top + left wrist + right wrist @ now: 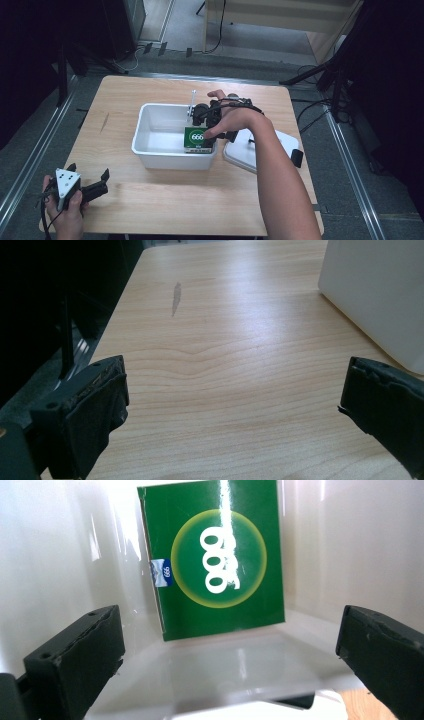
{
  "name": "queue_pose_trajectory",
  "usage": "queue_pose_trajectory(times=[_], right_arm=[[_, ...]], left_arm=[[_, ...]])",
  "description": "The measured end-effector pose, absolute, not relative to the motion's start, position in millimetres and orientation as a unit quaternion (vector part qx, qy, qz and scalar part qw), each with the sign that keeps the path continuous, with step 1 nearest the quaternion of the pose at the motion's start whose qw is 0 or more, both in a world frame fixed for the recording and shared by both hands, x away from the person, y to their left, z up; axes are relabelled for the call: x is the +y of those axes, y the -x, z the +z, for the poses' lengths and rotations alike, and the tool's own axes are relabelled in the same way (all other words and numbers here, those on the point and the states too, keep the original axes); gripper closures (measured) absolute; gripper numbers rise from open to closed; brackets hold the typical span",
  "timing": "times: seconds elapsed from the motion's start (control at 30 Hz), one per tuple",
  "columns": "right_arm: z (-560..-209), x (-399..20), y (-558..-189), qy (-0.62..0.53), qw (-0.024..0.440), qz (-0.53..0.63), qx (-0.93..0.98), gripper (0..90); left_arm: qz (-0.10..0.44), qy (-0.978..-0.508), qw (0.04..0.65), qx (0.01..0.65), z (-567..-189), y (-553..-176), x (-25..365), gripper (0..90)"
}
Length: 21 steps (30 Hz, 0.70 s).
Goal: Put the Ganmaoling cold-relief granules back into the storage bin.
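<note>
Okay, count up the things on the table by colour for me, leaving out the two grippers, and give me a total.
White: 2, the white bin and the white lid beside it.
Green: 1, the green box lying inside the bin.
Black: 1, a small black object at the lid's far edge; I cannot tell what it is.
Total: 4

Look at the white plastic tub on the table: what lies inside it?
Inside the white tub lies a green box printed with three white digits, in the corner nearest the right tool. The floor beneath the box is covered.
</note>
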State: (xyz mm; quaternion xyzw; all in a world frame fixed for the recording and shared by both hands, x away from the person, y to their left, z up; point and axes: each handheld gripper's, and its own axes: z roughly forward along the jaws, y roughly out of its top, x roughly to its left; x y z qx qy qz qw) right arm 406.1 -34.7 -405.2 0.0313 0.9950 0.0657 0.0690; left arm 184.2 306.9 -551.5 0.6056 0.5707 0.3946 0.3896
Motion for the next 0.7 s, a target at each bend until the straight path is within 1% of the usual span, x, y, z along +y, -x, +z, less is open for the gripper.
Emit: queue_pose_trajectory(times=[0.2, 0.47, 0.7], right_arm=[[-388, -39, -404, -0.04, 0.073, 0.091, 0.992, 0.0], [-370, -49, -399, -0.049, 0.075, 0.093, 0.992, 0.0], [-363, -63, -398, -0.057, 0.078, 0.099, 0.99, 0.0]], left_arm=[[0.393, -0.608, 0.388, 0.571, -551, -184, 307, 0.0], [0.394, -0.608, 0.387, 0.57, -551, -184, 307, 0.0], [0.393, -0.61, 0.385, 0.57, -551, -184, 307, 0.0]])
